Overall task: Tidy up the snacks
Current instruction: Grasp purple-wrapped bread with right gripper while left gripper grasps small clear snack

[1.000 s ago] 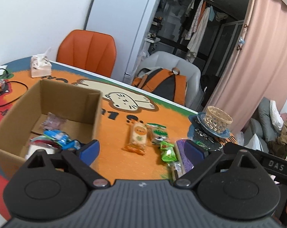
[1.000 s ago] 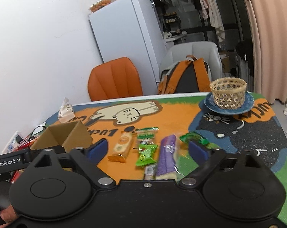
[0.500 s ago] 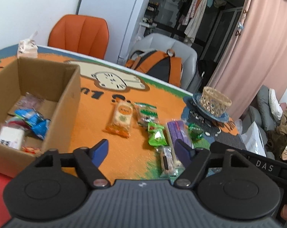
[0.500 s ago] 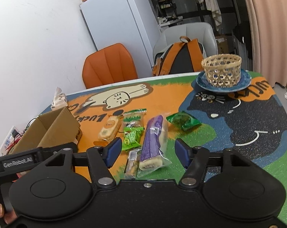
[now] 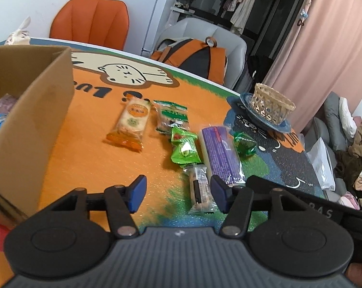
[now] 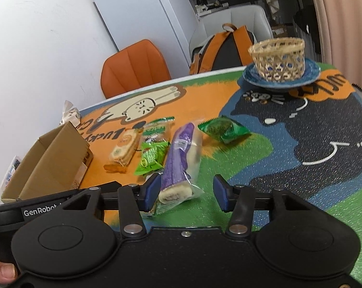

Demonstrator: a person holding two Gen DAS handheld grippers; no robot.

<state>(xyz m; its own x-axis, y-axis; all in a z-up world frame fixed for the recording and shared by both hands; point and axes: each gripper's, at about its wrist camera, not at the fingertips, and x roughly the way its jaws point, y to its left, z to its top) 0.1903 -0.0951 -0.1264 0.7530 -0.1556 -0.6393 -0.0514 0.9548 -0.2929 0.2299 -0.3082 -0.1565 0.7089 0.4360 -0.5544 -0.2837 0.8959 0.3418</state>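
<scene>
Several snack packets lie on the printed table mat: an orange cracker pack [image 5: 130,124], a green-and-white pack [image 5: 172,117], a bright green pack [image 5: 185,150], a long purple roll pack [image 5: 220,154], a clear bar pack [image 5: 200,189] and a dark green packet [image 5: 244,142]. The cardboard box [image 5: 34,120] at the left holds other snacks. My left gripper [image 5: 178,193] is open and empty, low over the mat by the clear bar pack. My right gripper [image 6: 187,192] is open, its jaws around the near end of the purple roll pack [image 6: 181,160], not touching it.
A woven basket [image 6: 278,58] on a blue plate [image 6: 310,76] stands at the far right of the table. A tissue pack [image 6: 69,115] lies behind the box. An orange chair [image 5: 92,21] and a chair with a backpack [image 5: 197,57] stand beyond the far edge.
Both grippers have moved forward and down toward the snacks. The right gripper now has the purple roll pack's end between its open jaws. Nothing has been picked up.
</scene>
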